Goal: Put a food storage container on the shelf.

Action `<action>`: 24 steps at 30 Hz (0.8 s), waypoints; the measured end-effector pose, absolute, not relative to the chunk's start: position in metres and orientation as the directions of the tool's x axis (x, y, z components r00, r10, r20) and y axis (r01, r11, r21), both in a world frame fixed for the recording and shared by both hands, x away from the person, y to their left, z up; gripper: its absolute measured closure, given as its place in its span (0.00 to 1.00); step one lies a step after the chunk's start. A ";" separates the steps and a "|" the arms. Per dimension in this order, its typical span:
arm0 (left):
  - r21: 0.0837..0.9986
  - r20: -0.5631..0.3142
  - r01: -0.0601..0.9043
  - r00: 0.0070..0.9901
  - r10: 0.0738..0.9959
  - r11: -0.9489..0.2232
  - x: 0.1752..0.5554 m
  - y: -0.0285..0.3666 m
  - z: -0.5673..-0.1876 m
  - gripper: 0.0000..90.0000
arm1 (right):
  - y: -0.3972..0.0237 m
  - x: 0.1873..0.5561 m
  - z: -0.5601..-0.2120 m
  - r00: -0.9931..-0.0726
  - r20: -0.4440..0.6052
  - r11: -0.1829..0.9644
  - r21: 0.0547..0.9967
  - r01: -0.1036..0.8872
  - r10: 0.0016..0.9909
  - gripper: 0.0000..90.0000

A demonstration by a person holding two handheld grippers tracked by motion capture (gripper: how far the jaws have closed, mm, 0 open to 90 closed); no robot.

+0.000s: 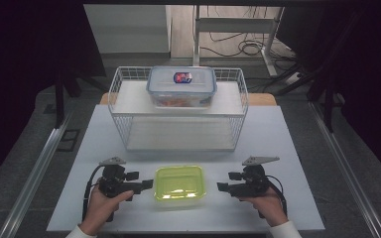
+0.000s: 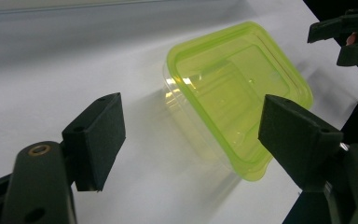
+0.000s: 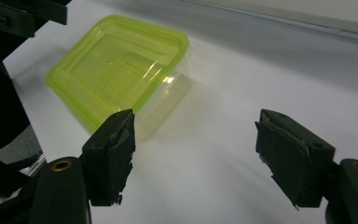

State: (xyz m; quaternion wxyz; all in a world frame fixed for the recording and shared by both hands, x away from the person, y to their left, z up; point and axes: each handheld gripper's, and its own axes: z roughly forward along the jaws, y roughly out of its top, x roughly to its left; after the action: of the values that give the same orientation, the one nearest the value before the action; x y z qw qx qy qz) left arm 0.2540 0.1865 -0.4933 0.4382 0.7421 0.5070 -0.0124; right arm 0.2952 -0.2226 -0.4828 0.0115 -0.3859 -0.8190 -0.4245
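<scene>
From the high view, a green box (image 1: 179,184) with its lid on sits on the white table (image 1: 278,148), near the front edge, right between the two grippers. The left gripper (image 1: 146,184) is just beside the box on one side, and the right gripper (image 1: 222,187) is near it on the other side. Both point in at the box but neither one touches it. Farther back stands a white wire basket (image 1: 178,106) with a shelf, and a clear box with a blue-edged lid (image 1: 181,85) rests on that shelf. In the left gripper view, the black jaws stand wide apart with nothing held between them. The green box (image 2: 235,88) lies just past them on the table, and the other gripper peeks in at the top corner. In the right gripper view, the jaws are wide open too, and empty. The green box (image 3: 119,65) lies a little ahead and to one side. I think the step in hand is getting ready to pick up the green box, or to take off its lid. Next, I think a gripper has to move in, put its jaws around the rim and squeeze gently, because the thin plastic could slide or bend.
</scene>
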 end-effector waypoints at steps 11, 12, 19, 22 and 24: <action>0.594 -0.538 0.800 0.470 0.700 -0.081 0.265 0.167 -0.502 0.25 | -0.208 0.294 -0.489 -0.699 0.396 0.318 0.683 0.658 0.596 0.35; 0.589 -0.536 0.803 0.468 0.703 -0.085 0.266 0.166 -0.503 0.27 | -0.207 0.294 -0.490 -0.697 0.400 0.317 0.680 0.661 0.596 0.35; 0.548 -0.577 0.833 0.444 0.685 -0.079 0.270 0.164 -0.510 0.31 | -0.199 0.297 -0.496 -0.681 0.432 0.293 0.672 0.680 0.591 0.37; 0.532 -0.595 0.843 0.435 0.675 -0.075 0.271 0.166 -0.512 0.32 | -0.195 0.298 -0.499 -0.672 0.456 0.271 0.671 0.690 0.583 0.39; 0.526 -0.603 0.847 0.434 0.669 -0.076 0.272 0.165 -0.512 0.34 | -0.192 0.300 -0.502 -0.661 0.475 0.252 0.667 0.701 0.582 0.42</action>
State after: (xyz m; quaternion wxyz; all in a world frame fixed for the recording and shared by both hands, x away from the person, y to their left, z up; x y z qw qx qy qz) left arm 0.2716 0.1651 -0.5125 0.4354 0.7264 0.5218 -0.1024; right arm 0.3003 -0.1923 -0.5018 0.0653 -0.4068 -0.7884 -0.4568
